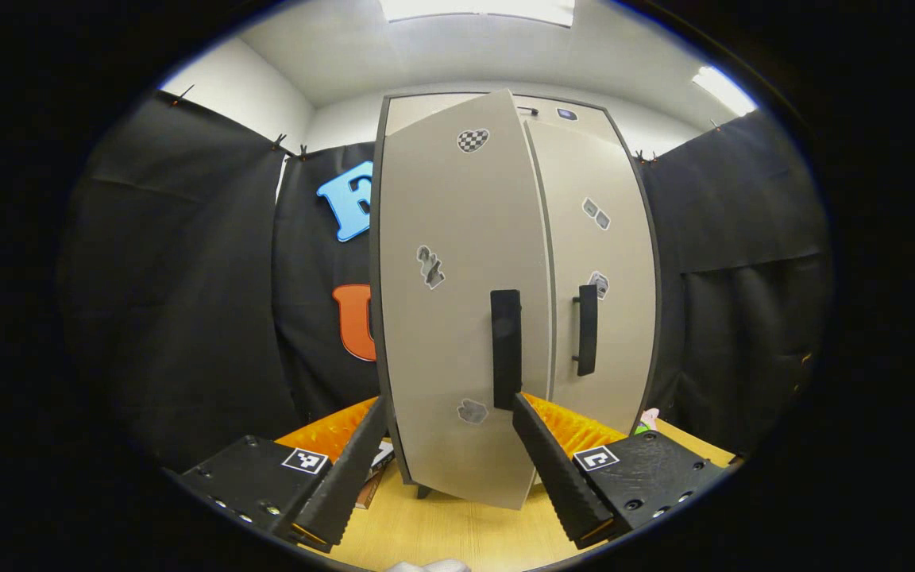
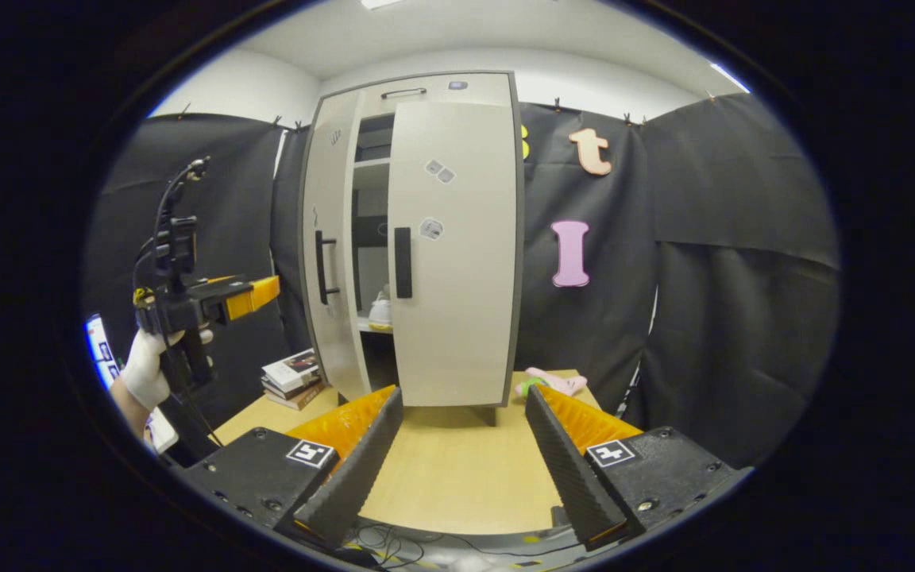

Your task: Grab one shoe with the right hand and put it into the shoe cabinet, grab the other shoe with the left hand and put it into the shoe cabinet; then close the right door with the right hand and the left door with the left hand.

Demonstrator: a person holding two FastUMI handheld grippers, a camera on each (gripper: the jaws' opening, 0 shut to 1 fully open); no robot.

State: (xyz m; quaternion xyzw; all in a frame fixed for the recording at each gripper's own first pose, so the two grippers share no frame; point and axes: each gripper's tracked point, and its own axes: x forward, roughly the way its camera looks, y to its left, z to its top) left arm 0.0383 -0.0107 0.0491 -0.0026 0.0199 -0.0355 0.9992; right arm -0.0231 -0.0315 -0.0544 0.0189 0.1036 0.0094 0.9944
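Your left gripper is spread wide, holding nothing, close up against the tall beige shoe cabinet. Its fingers straddle the lower edge of the left door, which stands partly ajar, and one fingertip lies just under that door's black bar handle. Your right gripper hangs released over the pale wooden table, apart from the right door. A white shoe, dimly seen, seems to rest on an inner shelf.
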